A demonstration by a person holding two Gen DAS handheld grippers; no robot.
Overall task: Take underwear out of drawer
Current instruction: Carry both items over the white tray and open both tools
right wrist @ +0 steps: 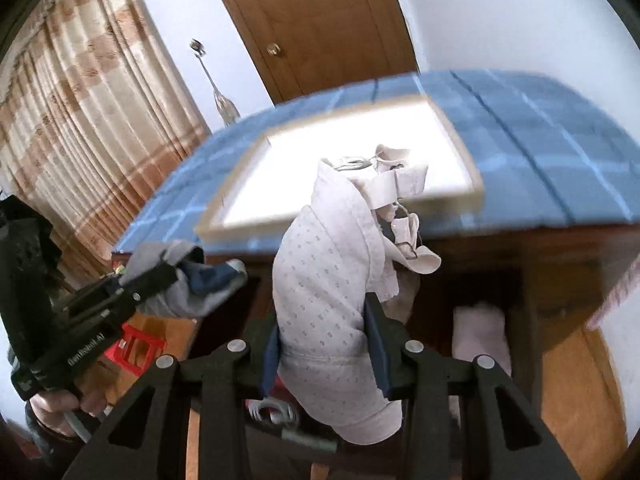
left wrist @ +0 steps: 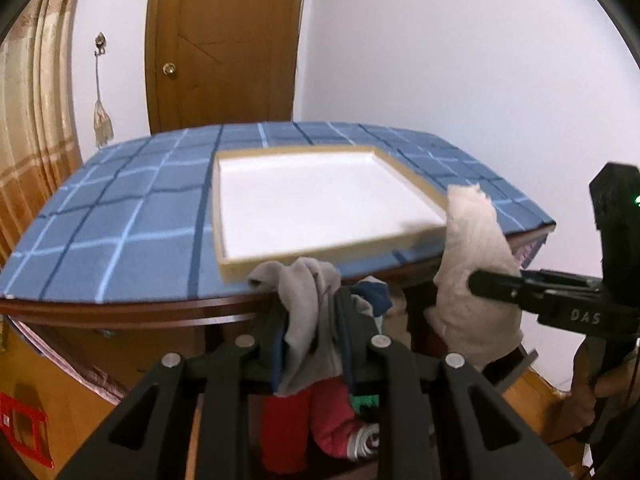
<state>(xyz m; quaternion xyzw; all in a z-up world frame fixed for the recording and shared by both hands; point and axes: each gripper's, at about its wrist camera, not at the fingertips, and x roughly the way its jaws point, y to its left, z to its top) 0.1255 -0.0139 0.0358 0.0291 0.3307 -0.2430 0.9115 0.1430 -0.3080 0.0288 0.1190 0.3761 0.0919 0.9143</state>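
Observation:
My left gripper (left wrist: pixel 310 312) is shut on grey underwear (left wrist: pixel 304 312) with a dark blue band, held just below the cabinet top's front edge; it also shows in the right wrist view (right wrist: pixel 188 284). My right gripper (right wrist: pixel 324 332) is shut on pale cream dotted underwear (right wrist: pixel 324 300), lifted above the open drawer (right wrist: pixel 472 300); this piece shows in the left wrist view (left wrist: pixel 472 264). More clothes lie in the drawer: a red garment (left wrist: pixel 296 428) and a pale folded piece (right wrist: pixel 480 332).
A shallow white tray with a wooden rim (left wrist: pixel 224 236) sits on the blue checked cloth (left wrist: pixel 100 208) covering the cabinet top. A wooden door (left wrist: pixel 224 40) and a curtain (right wrist: pixel 80 100) stand behind. A red plastic object (right wrist: pixel 136 350) is on the floor at the left.

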